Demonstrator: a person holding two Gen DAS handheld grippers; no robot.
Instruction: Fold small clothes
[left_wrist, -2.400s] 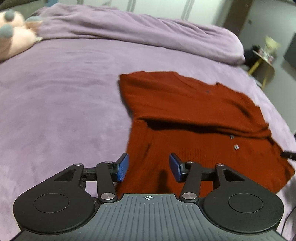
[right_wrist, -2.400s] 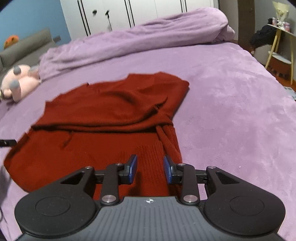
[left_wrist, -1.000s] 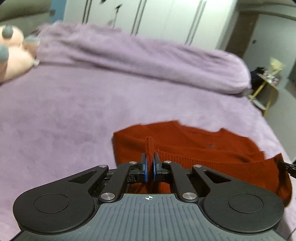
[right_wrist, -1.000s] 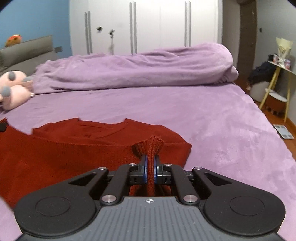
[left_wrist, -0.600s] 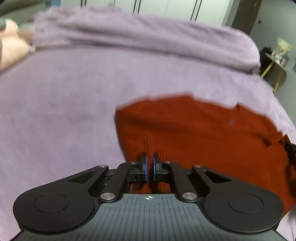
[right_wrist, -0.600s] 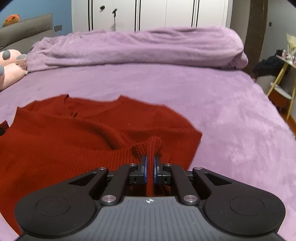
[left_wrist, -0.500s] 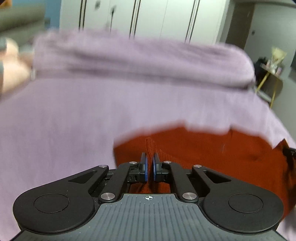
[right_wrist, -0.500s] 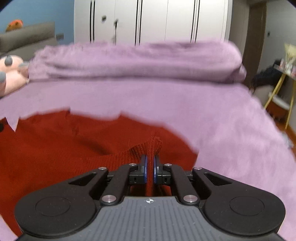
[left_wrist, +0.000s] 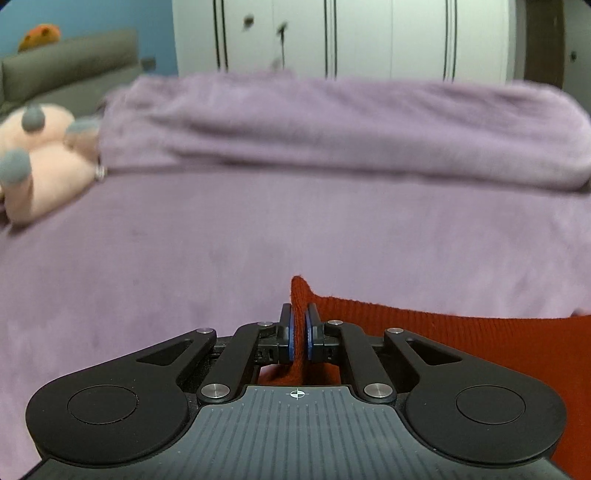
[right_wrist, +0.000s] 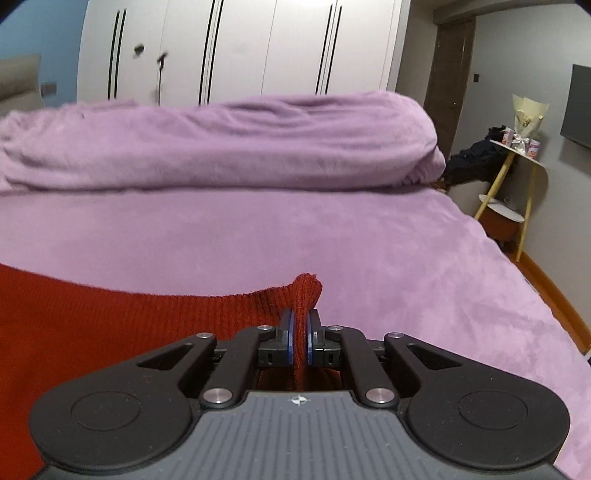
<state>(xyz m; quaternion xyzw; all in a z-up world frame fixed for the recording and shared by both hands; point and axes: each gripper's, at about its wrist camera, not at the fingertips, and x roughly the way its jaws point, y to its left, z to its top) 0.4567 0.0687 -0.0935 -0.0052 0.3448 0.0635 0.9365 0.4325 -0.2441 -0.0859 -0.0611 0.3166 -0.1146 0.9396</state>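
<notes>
Up close, the left gripper has its blue pads pressed together on a pinched fold of the red knitted sweater, and a small peak of the knit stands up just past the fingertips. Likewise the right gripper is clamped on another fold of the same garment, a rounded nub of ribbed cloth poking out above its pads. From the left wrist the sweater runs off to the right and down along the gripper body; from the right wrist the sweater spreads to the left, with its upper edge sagging a little between the two held points. Beyond that edge lies the purple bed cover, and farther back a bunched purple blanket stretches across the bed. Only the left wrist view shows a pink plush toy with grey nubs at the left, a grey headboard and a blue wall behind it; this view is somewhat blurred. Only the right wrist view shows a yellow-legged side table carrying a wrapped bouquet, a dark heap of cloth beside it, and a brown door. Both views take in the white wardrobe doors at the back.
</notes>
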